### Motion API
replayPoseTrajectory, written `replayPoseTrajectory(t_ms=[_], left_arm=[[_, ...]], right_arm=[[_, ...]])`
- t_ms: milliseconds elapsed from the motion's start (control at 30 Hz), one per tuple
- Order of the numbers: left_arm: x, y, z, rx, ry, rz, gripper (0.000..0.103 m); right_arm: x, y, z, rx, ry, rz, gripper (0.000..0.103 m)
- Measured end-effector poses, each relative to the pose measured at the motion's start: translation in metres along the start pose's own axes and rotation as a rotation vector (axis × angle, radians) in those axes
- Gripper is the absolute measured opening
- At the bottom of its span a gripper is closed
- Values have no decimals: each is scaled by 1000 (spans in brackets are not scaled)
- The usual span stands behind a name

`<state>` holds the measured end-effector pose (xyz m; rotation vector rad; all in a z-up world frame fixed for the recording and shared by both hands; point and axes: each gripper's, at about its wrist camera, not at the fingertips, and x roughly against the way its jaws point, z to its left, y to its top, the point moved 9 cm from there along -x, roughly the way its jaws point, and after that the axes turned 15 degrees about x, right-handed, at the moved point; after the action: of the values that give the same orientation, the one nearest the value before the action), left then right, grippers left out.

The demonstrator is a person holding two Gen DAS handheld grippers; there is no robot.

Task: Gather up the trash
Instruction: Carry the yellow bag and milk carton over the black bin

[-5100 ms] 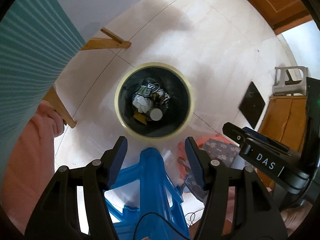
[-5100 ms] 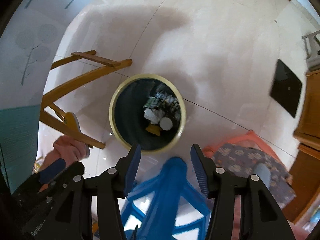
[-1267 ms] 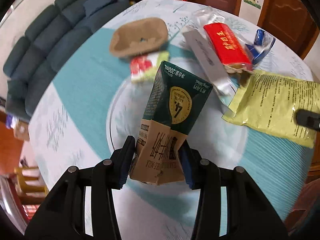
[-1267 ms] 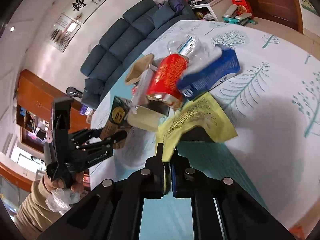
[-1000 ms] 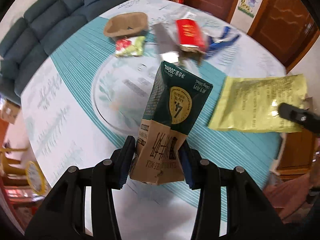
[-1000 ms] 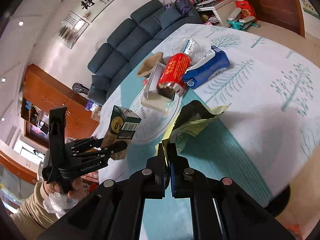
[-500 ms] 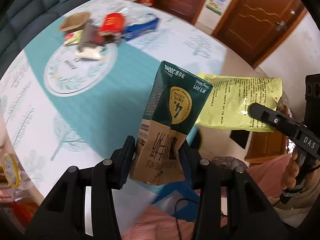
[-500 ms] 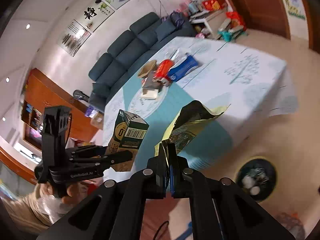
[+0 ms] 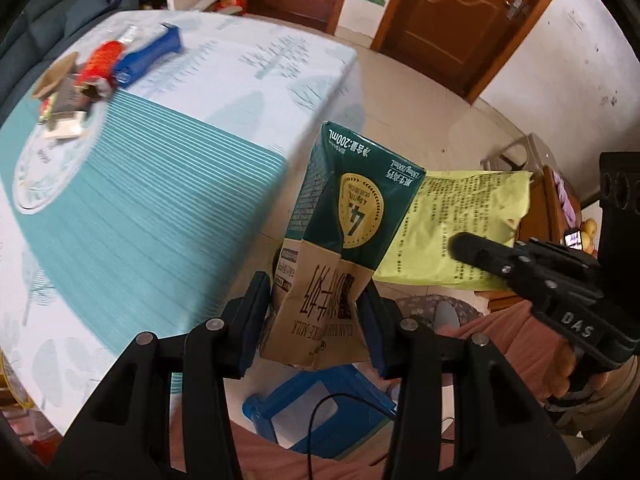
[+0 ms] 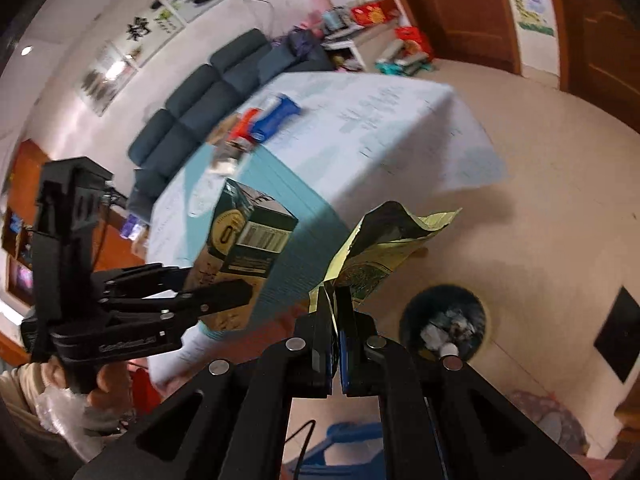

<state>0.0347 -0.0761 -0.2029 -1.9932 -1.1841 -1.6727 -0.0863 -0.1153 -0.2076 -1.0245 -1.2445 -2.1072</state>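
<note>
My left gripper [image 9: 316, 312] is shut on a green and tan milk carton [image 9: 344, 248], held upright off the table edge; the same carton [image 10: 244, 248] shows in the right wrist view. My right gripper [image 10: 336, 300] is shut on the corner of a yellow-green foil bag [image 10: 384, 248], which hangs in the air; in the left wrist view the bag [image 9: 460, 224] is just right of the carton. A round black bin with a yellow rim [image 10: 444, 328] stands on the floor below right, with trash inside.
The table with a teal and white cloth [image 9: 160, 184] still bears a red packet [image 9: 100, 60], a blue carton [image 9: 148, 54] and other litter. A blue plastic stool [image 9: 320, 408] stands below. Brown doors [image 9: 452, 12] and a dark sofa [image 10: 208, 96] line the room.
Both grippers have swung away from the table with the carton and the bag still held. The table has slid to the left of view and the floor bin has come closer.
</note>
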Motion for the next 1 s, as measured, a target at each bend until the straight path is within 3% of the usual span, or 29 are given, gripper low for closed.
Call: replayPoseTrajectory(t_ms=[300, 567, 1000], left_arm=[[-71, -32, -38, -60, 56, 82, 40], [-144, -44, -41, -70, 126, 152, 40], [-279, -57, -33, -53, 213, 261, 41]], right_arm=[[-45, -57, -67, -61, -83, 134, 3], [-111, -103, -124, -89, -138, 303, 3], [-215, -138, -175, -131, -115, 400, 3]])
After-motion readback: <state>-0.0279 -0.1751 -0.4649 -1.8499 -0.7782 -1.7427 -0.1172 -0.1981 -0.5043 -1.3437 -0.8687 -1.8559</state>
